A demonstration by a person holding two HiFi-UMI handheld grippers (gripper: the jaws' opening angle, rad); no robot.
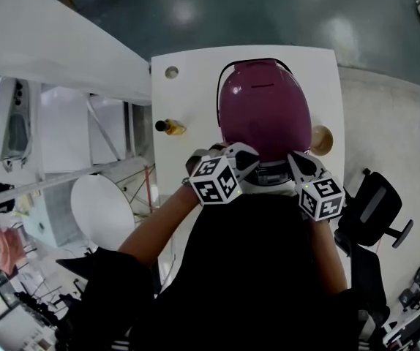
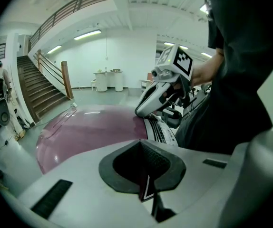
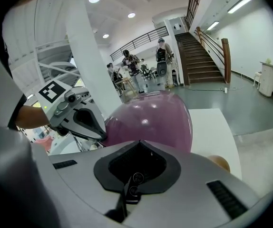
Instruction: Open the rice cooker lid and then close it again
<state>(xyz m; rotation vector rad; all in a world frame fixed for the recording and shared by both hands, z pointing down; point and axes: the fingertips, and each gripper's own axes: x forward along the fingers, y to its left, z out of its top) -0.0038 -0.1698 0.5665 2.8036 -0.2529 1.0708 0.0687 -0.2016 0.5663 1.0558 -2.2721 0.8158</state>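
The rice cooker [image 1: 264,108] stands on the white table [image 1: 188,97]. Its glossy purple lid [image 2: 89,129] [image 3: 153,120] is down. A silver front panel [image 1: 272,174] faces me. My left gripper [image 1: 229,152] is at the cooker's front left, its jaws shut with nothing between them [image 2: 140,145]. My right gripper [image 1: 295,159] is at the front right, likewise shut and empty [image 3: 137,144]. Each shows in the other's view: the right gripper [image 2: 140,111] has its tip against the lid's front edge, and the left gripper [image 3: 102,136] is at the lid's side.
A small amber bottle [image 1: 169,127] lies on the table left of the cooker, and a round wooden thing [image 1: 321,139] sits to its right. A cable hole [image 1: 171,72] is at the far left corner. A black office chair [image 1: 375,205] stands right of the table.
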